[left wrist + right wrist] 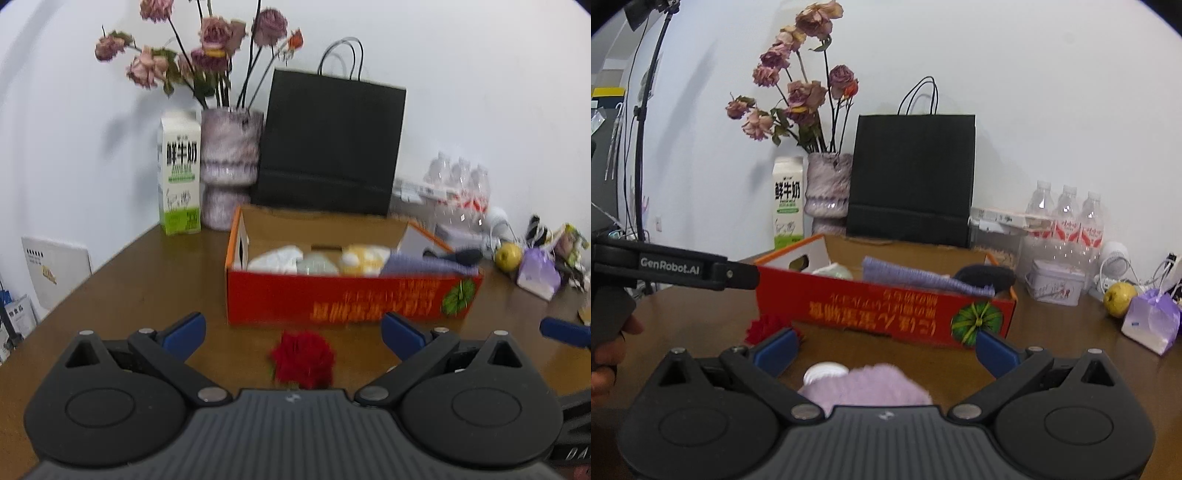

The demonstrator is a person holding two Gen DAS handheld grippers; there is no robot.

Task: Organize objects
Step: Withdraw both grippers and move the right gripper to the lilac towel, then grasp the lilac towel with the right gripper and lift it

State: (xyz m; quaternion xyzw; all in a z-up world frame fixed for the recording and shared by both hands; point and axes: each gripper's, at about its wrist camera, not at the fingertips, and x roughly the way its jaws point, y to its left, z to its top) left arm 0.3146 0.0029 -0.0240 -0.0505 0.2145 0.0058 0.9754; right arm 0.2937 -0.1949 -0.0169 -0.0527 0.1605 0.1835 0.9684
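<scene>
Both fingers (293,334) spread | red flower (303,360) between, stem hidden

A: Which items are partly hidden?
B: The red flower (302,360) blurs, its lower edge behind the gripper body; the purple fluffy item (871,384) likewise.
A: And the box print (373,301)?
B: Smeared, unreadable; the box contents (317,260) are indistinct

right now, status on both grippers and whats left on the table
Left gripper open over red flower. Right gripper open over purple cloth. Red box ahead, unobstructed.
</scene>
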